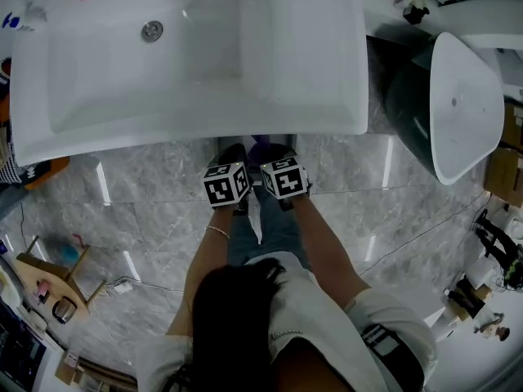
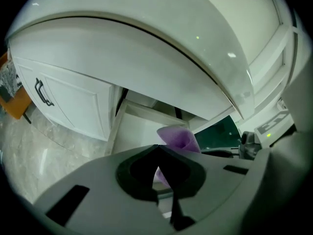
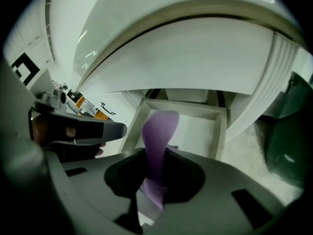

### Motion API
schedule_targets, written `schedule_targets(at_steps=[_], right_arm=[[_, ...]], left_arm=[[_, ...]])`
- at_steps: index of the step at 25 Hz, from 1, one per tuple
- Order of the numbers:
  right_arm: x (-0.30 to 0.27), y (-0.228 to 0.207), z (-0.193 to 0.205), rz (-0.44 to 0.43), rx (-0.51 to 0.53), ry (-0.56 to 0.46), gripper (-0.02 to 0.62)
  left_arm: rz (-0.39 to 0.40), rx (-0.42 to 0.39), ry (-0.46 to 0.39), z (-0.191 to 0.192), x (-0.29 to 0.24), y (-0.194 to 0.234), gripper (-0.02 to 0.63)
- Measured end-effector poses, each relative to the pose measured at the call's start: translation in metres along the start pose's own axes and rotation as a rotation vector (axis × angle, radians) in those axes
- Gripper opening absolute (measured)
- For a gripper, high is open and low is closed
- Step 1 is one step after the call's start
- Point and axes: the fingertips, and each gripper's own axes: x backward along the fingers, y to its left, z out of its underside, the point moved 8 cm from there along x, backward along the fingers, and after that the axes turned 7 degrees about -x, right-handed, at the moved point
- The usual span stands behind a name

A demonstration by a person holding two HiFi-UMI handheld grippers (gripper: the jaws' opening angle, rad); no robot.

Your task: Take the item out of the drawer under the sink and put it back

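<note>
A soft purple cloth (image 3: 157, 131) stands up out of my right gripper (image 3: 155, 153), which is shut on its lower part. Below it, the white drawer (image 3: 221, 131) under the sink is pulled open and its floor looks bare. From the left gripper view the cloth (image 2: 178, 137) shows just beyond my left gripper (image 2: 157, 151), whose jaws meet at the tips with nothing pinched. In the head view both grippers, left (image 1: 232, 158) and right (image 1: 276, 155), sit side by side under the sink's front edge (image 1: 245, 133), with the cloth (image 1: 263, 146) between them.
A white cabinet door with a black handle (image 2: 43, 92) stands left of the drawer (image 2: 137, 126). A dark green bin (image 1: 404, 104) and a white bowl-shaped fixture (image 1: 462, 104) stand to the right. Small clutter (image 1: 49, 284) lies on the marble floor at the left.
</note>
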Motion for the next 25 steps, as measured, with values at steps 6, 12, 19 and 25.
schedule_targets(at_steps=[6,12,19,25], right_arm=[[0.022,0.012,-0.001,-0.016,0.003,-0.036,0.084],[0.039,0.024,-0.006,-0.018,0.026,-0.057,0.084],[0.068,0.037,-0.009,-0.012,0.061,-0.109,0.084],[0.089,0.047,-0.010,-0.060,0.054,-0.161,0.084]], left_arm=[[-0.008,-0.046,-0.012,-0.008,0.020,-0.004,0.003],[0.001,-0.069,-0.036,-0.016,0.037,-0.009,0.003],[0.016,-0.077,-0.085,-0.023,0.057,-0.018,0.003],[0.023,-0.132,-0.120,-0.032,0.076,-0.030,0.003]])
